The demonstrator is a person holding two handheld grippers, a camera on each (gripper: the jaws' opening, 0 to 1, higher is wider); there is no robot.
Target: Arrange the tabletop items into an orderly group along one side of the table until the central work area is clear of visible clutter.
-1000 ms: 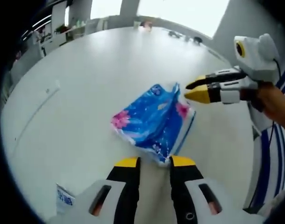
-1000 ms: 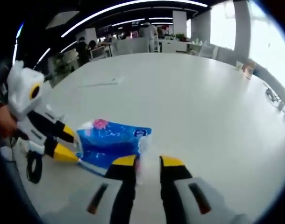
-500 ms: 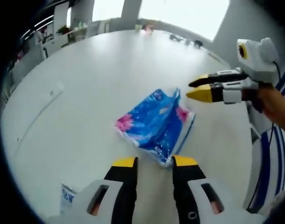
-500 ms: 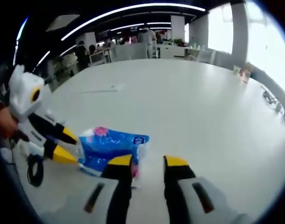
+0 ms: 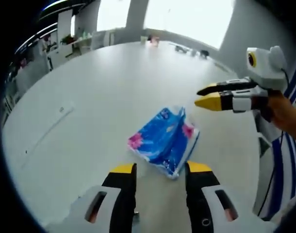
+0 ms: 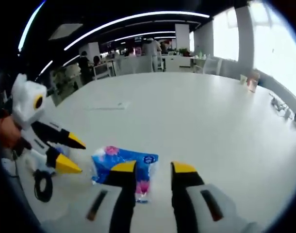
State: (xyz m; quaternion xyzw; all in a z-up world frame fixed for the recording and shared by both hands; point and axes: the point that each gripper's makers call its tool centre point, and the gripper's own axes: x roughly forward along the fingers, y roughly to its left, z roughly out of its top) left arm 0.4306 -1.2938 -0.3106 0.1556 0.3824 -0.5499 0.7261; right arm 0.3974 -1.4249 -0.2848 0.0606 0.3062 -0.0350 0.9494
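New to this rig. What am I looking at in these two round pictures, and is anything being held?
No robot arm here: a person holds a two-jaw claw in each hand, and a fisheye camera rides on each one, looking forward along its jaws. So each view shows its own jaws rising from the bottom.

In the left gripper view, the left claw is open, with the right claw coming in from the right, held by a hand. In the right gripper view, the right claw is open, and the left claw appears at the left.

On the white table lies a blue packet with pink flowers. Both claws are open and apart from it; nothing is held. Small things stand at the table's far edge, too small to identify.
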